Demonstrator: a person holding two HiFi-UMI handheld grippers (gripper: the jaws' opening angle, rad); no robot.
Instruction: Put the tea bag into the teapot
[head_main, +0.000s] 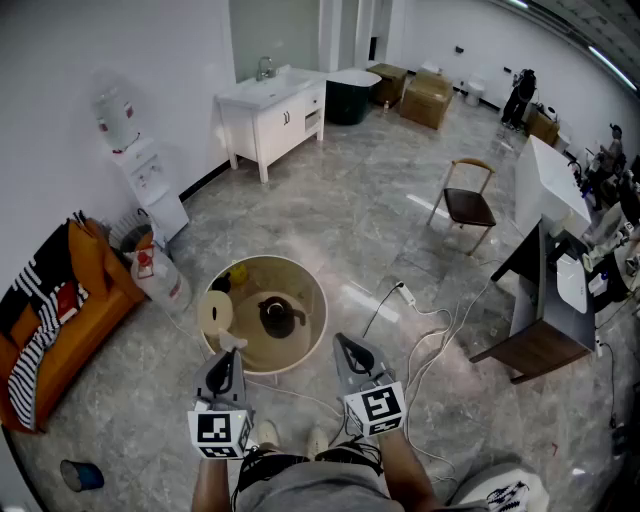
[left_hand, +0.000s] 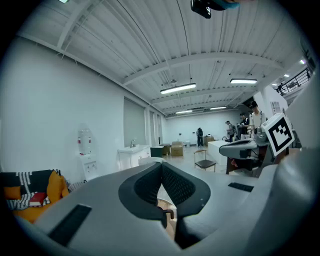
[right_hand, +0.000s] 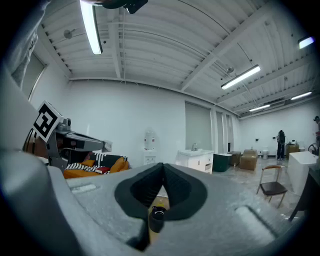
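Observation:
A dark teapot (head_main: 278, 316) stands in the middle of a round beige table (head_main: 310, 290). On the table's left side lie a white round piece (head_main: 215, 312), a small yellow thing (head_main: 238, 275) and a dark thing (head_main: 221, 285). I cannot make out a tea bag for certain. My left gripper (head_main: 229, 346) hangs over the table's near left edge, shut and empty. Just off the near right rim, my right gripper (head_main: 341, 343) is also shut with nothing in it. Part of the teapot (left_hand: 167, 214) shows below the shut left gripper (left_hand: 161, 165). Below the shut right gripper (right_hand: 162, 166) the teapot (right_hand: 157, 216) appears again.
An orange sofa (head_main: 70, 300) with a striped cloth stands at the left, with a water bottle (head_main: 160, 275) and a dispenser (head_main: 150, 180) beyond it. White cables and a power strip (head_main: 405, 295) lie right of the table. A chair (head_main: 468, 205) and a dark desk (head_main: 540, 340) stand further right.

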